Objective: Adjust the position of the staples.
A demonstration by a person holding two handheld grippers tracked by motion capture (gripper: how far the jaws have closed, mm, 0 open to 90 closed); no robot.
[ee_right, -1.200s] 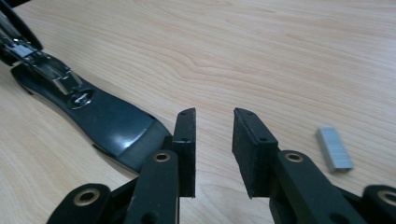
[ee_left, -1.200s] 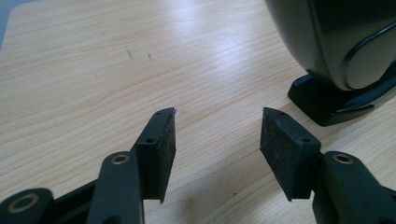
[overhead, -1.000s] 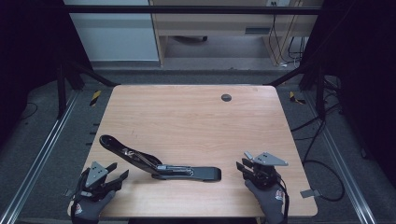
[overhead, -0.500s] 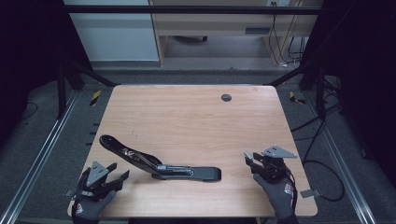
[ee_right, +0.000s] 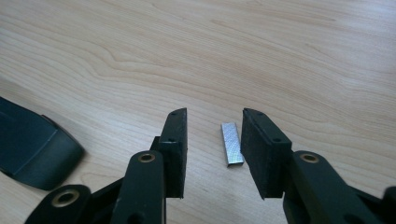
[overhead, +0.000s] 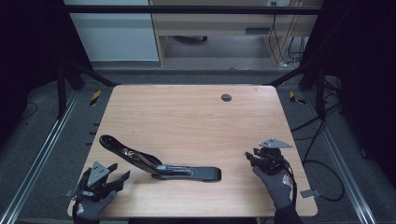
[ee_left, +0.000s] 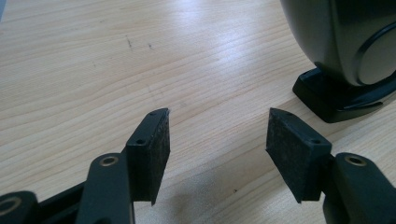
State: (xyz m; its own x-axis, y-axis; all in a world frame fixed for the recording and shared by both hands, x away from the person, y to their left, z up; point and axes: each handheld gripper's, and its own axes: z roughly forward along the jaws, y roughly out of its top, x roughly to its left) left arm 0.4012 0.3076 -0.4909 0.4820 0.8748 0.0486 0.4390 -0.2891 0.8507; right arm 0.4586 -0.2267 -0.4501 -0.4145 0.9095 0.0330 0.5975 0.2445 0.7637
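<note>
Right hand-held gripper (ee_right: pixel 212 140), at about 4 o'clock on the worktop (overhead: pixel 187 116), sits low with its jaws part open around a strip of staples (ee_right: pixel 231 143). The strip lies flat on the wood between the pads, just beside the right-hand pad, whether touching it I cannot tell; nothing is gripped. The jaws have just been closing a little with the strip between them. Likely lined up to pinch the strip for loading.

Left hand-held gripper (ee_left: pixel 217 140), at about 7 o'clock, has its jaws wide apart and empty over bare wood. The stapler's raised end sits just beyond them at 1 o'clock in the left gripper view. Probably parked there to steady the stapler.

The stapler (overhead: pixel 163 163) lies swung open near the front edge, between the two grippers. Its base points toward the right gripper and its arm is angled up toward 10 o'clock, so the magazine looks exposed for refilling.

Farther off, a dark round grommet (overhead: pixel 226 97) sits near the far edge at 12 to 1 o'clock, well apart. Nothing blocks the path between strip and stapler.
</note>
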